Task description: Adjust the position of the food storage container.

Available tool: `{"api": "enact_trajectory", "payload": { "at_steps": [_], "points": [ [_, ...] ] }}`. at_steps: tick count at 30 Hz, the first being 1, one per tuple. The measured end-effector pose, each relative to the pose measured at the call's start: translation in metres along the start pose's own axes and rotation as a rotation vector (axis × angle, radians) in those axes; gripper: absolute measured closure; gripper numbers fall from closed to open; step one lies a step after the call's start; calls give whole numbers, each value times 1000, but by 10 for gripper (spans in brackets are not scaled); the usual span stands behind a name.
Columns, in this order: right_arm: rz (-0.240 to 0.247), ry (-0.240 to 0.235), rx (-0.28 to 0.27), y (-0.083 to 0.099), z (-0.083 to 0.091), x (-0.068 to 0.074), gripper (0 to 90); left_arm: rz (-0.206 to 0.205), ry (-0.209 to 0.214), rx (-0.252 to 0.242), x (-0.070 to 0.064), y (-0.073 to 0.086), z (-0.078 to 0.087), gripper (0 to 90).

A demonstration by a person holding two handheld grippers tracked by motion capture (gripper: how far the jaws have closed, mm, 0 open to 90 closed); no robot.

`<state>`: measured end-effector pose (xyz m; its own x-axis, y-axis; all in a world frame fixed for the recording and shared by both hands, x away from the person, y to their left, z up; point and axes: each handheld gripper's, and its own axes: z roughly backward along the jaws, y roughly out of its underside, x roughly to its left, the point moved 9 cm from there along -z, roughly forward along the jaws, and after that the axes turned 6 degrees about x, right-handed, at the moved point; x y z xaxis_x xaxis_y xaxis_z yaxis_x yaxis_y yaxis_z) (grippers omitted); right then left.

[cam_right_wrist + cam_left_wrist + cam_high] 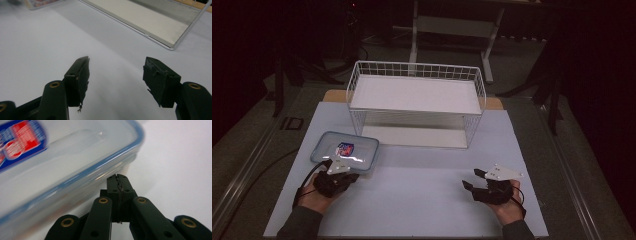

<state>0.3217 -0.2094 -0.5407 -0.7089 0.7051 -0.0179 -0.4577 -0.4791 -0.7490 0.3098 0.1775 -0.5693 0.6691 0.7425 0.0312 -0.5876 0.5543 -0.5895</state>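
1. A white board (412,200) covers the table, and a white wire rack (417,102) stands at its far middle, with a flat upper shelf and a lower shelf beneath it.
2. A clear plastic box (345,151) with a blue-rimmed lid lies on the board at the near left, in front of the rack's left corner and apart from it. A red and blue label (344,148) sits on the lid.
3. The left gripper (333,167) is held in the person's left hand (314,196) at the box's near edge. In the high view its tip meets that edge.
4. In the left gripper view the jaws of the left gripper (117,178) are pressed together with no gap. Their tips sit right at the side of the box (65,170), just under the lid rim. Whether they pinch any part of it cannot be told.
5. The right gripper (472,179) is held in the right hand (508,207) at the near right of the board, well apart from the box and the rack.
6. In the right gripper view the jaws of the right gripper (116,72) stand wide apart over bare board, with nothing between them. The pads (82,80) look worn and ragged at their edges.
7. Beyond those jaws lies the rack's lower shelf (140,20), and a corner of the box (37,3) shows at the top left.
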Motion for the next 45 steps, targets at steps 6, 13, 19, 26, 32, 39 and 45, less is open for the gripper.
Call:
{"api": "enact_trajectory", "payload": {
  "at_steps": [6,13,19,26,32,39,45],
  "points": [
    [-8,1,-7,1,2,-2,373,24,14,-39,5,3,14,894],
    [-2,-1,-2,0,1,0,371,125,-89,-138,44,4,49,885],
    [-5,0,1,2,1,-1,371,227,-199,-198,93,-1,72,857],
    [-6,-6,-3,2,2,-1,374,347,-273,-166,139,6,63,894],
    [-4,-10,7,3,0,-1,373,418,-296,-124,158,16,51,894],
    [-5,-20,16,4,-2,0,375,415,-292,-86,160,18,35,893],
    [-1,-34,12,4,0,4,378,440,-290,-85,162,18,29,896]
  ]
}}
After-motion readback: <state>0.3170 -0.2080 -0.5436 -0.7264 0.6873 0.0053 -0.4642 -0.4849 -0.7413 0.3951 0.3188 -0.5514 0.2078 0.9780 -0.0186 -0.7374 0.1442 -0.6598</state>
